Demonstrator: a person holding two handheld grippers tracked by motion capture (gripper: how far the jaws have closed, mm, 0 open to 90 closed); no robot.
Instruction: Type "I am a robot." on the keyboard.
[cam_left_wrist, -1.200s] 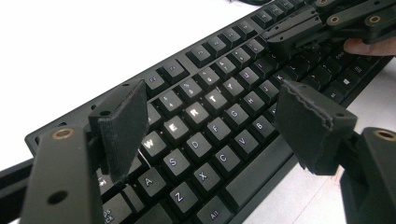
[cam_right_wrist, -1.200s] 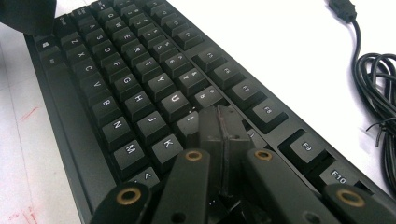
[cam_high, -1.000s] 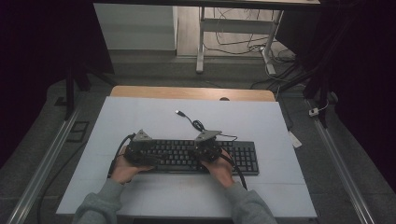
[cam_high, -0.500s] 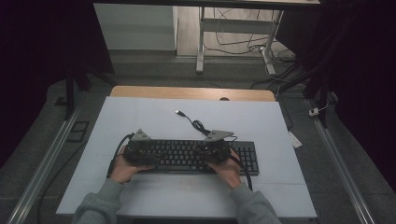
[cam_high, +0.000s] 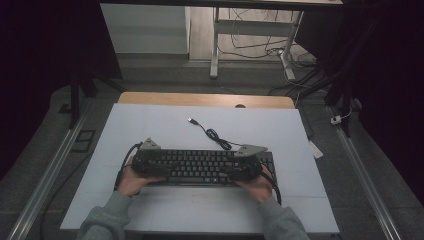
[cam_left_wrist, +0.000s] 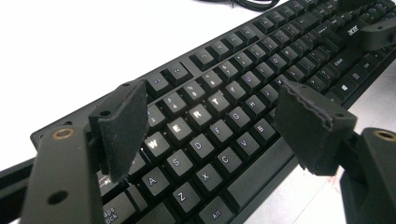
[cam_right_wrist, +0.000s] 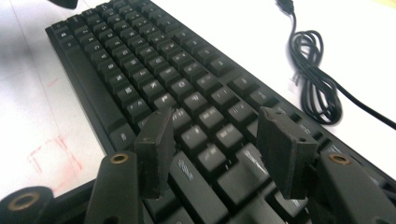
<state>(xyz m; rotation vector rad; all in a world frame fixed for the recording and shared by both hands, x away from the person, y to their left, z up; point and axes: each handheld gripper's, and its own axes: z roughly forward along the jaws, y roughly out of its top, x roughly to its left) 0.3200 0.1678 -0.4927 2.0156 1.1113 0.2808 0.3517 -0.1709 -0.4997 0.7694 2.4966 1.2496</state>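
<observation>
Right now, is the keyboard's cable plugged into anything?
Unplugged: the cable lies coiled on the white table behind the keyboard, its plug free.

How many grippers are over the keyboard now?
2. The left gripper is over the left end of the keyboard; the right gripper is over its right part.

Parted fingers (cam_right_wrist: 285, 149) over black keyboard (cam_right_wrist: 154, 70), coiled cable (cam_right_wrist: 317, 79)

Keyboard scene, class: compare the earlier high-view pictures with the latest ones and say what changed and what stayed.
The right claw has slid rightwards along the keyboard, and its jaws have just been opening; nothing is gripped between them. The left claw stayed open over the left keys. Keyboard and its cable lie as before.
</observation>
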